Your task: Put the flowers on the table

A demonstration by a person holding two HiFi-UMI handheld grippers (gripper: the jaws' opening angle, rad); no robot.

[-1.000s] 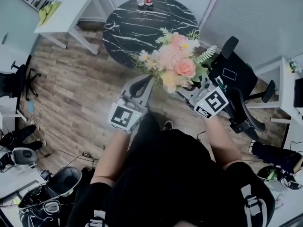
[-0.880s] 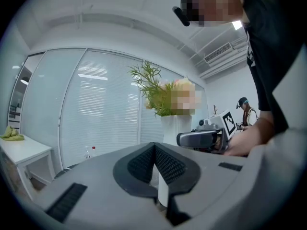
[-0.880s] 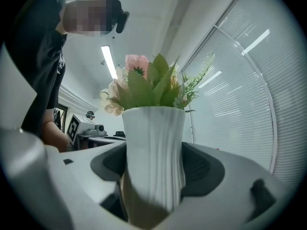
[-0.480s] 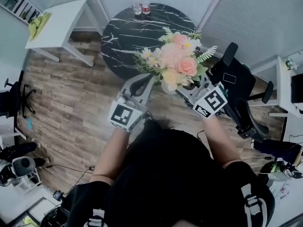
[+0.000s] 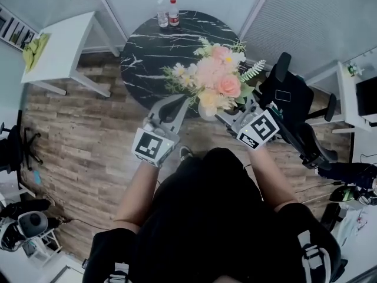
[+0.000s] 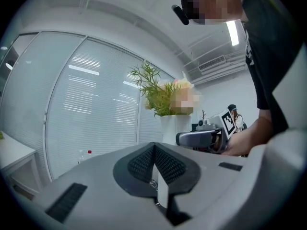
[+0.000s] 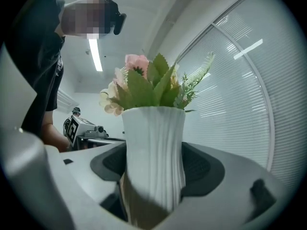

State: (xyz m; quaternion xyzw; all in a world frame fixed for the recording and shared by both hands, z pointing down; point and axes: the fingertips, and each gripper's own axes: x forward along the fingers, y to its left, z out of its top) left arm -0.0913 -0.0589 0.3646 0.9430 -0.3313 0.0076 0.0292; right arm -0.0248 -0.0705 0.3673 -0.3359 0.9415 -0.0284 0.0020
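A bunch of pink, peach and white flowers [image 5: 215, 81] with green sprigs stands in a ribbed white vase [image 7: 153, 157]. My right gripper [image 7: 153, 176] is shut on the vase's body and holds it upright in the air, over the near edge of the round black marble table [image 5: 153, 46]. In the head view the right gripper [image 5: 227, 115] sits just below the blooms. My left gripper [image 5: 175, 104] is beside the vase on its left, not touching it, its jaws shut on nothing. The left gripper view shows the vase [image 6: 175, 128] and the right gripper [image 6: 204, 138] ahead of it.
Two bottles [image 5: 166, 13] stand at the marble table's far edge, by the window blinds. A white side table [image 5: 59, 46] is at the left. A black office chair [image 5: 294, 99] and a white desk [image 5: 347, 93] are close on the right. The floor is wood planks [image 5: 76, 128].
The person has stepped toward the round table, which now lies nearer under the flowers. The right gripper keeps its hold on the vase; the left stays beside it.
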